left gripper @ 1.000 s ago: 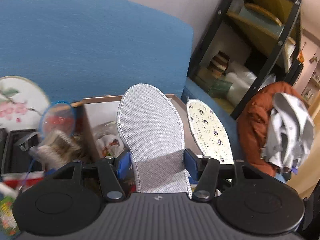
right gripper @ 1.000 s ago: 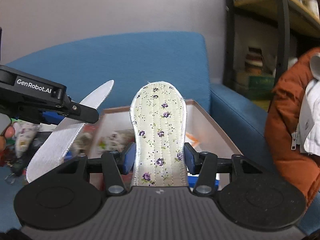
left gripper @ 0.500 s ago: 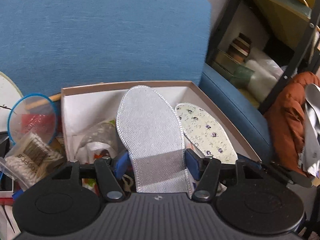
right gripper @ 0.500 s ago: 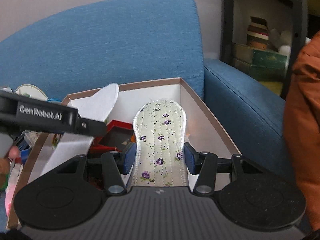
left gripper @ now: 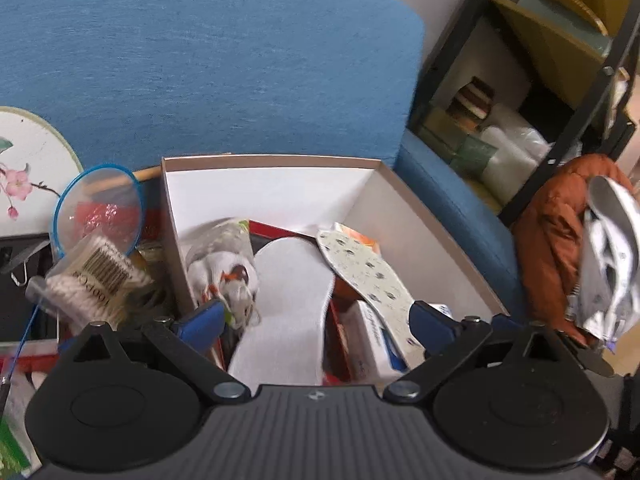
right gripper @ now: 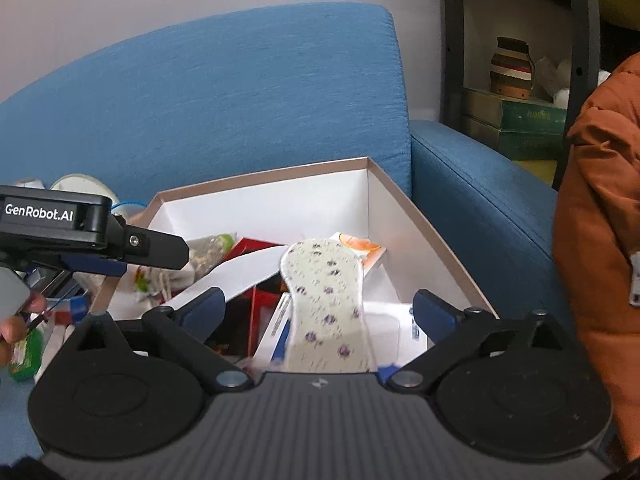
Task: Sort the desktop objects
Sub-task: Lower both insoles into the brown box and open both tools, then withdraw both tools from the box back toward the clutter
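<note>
A white-lined cardboard box [left gripper: 280,196] sits on the blue sofa. A grey-white insole [left gripper: 288,300] lies in it between the spread blue pads of my open left gripper [left gripper: 316,320]. A floral insole [right gripper: 332,300] lies beside it, between the spread pads of my open right gripper [right gripper: 316,308]. The floral insole also shows in the left wrist view [left gripper: 368,276], and the grey-white insole in the right wrist view [right gripper: 236,276]. The left gripper [right gripper: 100,236] appears at the left of the right wrist view. Neither insole is held.
The box [right gripper: 384,220] also holds a drawstring pouch [left gripper: 224,268], a red box [right gripper: 260,312] and a white carton [left gripper: 376,344]. Left of it lie a cotton swab pack [left gripper: 96,276], a blue-rimmed hoop [left gripper: 100,208] and a painted fan [left gripper: 28,168]. An orange jacket [right gripper: 600,240] and shelving [left gripper: 540,60] stand right.
Both grippers lowered over the box and opened. The grey-white and floral insoles were let go and now lie inside the box.
</note>
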Available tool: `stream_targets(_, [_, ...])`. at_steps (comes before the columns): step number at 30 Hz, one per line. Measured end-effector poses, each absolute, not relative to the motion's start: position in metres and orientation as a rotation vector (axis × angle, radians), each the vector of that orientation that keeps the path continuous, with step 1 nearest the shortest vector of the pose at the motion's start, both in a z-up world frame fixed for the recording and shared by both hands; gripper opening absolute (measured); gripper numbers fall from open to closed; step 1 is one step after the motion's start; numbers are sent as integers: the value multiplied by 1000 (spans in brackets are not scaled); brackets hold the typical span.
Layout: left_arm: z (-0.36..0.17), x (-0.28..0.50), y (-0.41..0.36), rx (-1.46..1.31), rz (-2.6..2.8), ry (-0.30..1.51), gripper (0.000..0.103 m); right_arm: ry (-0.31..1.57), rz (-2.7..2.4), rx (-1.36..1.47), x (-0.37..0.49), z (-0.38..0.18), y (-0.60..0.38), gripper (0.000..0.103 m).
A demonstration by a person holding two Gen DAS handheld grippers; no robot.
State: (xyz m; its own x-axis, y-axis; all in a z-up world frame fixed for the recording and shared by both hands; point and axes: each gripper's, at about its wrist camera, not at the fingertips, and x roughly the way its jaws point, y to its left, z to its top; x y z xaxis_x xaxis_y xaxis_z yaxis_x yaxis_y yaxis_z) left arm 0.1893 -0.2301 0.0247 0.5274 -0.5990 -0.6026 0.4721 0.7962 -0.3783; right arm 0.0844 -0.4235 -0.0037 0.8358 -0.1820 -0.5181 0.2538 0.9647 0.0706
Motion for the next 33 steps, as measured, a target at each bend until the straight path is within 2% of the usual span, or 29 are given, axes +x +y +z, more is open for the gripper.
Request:
stream_targets(7, [44,150,-194,-220,-647,809,101,547,-285,110,53,20,-390,98])
stream_targets(10, [49,126,-179,-152,-565,810,101,528,-285,115,35,28,-372,99])
stream_targets(11, [50,116,-173,-119,-529,798,101,522,-279,121,29,30,-366,102])
stream_targets(14, [45,83,-150,-65,-492,740,101,532,-254,137,16,31,-343,101])
stream_targets(20, [29,47,-107,-62,-427,740,101,510,-221,62,-5,33,-289,101])
stream_targets(33, [0,26,-56,-42,-306,760,100,581,-227,78,-25,-10,-226,101])
